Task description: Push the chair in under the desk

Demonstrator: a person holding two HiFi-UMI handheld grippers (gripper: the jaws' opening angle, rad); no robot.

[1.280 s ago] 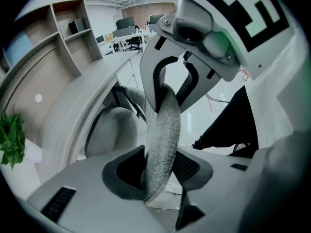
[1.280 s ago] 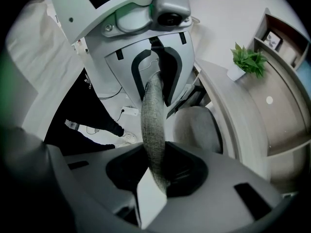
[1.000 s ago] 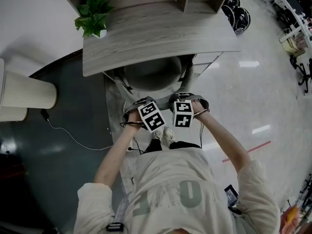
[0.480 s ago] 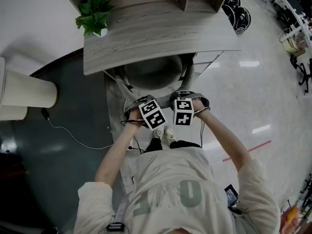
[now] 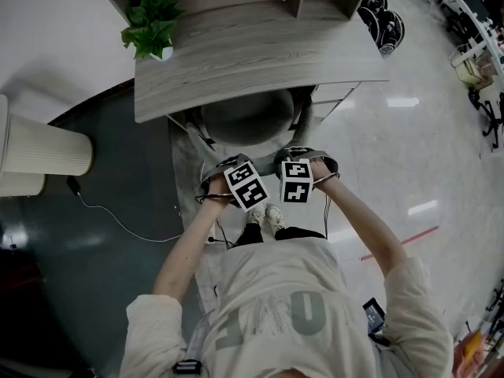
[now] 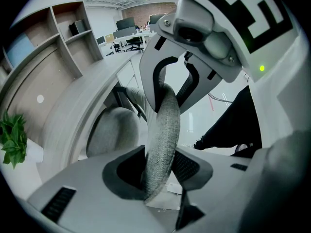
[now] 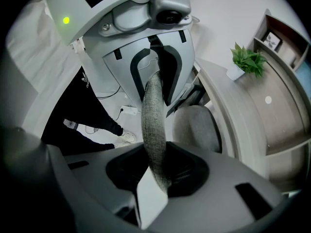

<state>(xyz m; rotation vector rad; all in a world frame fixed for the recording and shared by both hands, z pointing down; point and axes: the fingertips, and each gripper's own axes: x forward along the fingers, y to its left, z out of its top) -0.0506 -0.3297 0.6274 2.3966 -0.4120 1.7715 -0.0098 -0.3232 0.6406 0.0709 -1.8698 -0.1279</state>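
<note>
Both tongs clamp the chair point(image 5: 246, 120) by its grey backrest rim point(image 6: 164, 125), left gripper point(image 6: 163, 169) beside right gripper point(image 7: 158, 171); seat point(image 7: 194, 125) lies partly under the desk's point(image 5: 260, 61) front edge; an uneven push may skew it against the desk's side, or the rim slips from the jaws

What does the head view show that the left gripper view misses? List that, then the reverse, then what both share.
Head view only: the person's torso, a cable on the floor, and a cream cylinder.
Left gripper view only: the left gripper clamped on the chair's fabric backrest edge, seen up close, and distant office desks.
Both: the desk, the plant and the chair seat beneath the desk.
</note>
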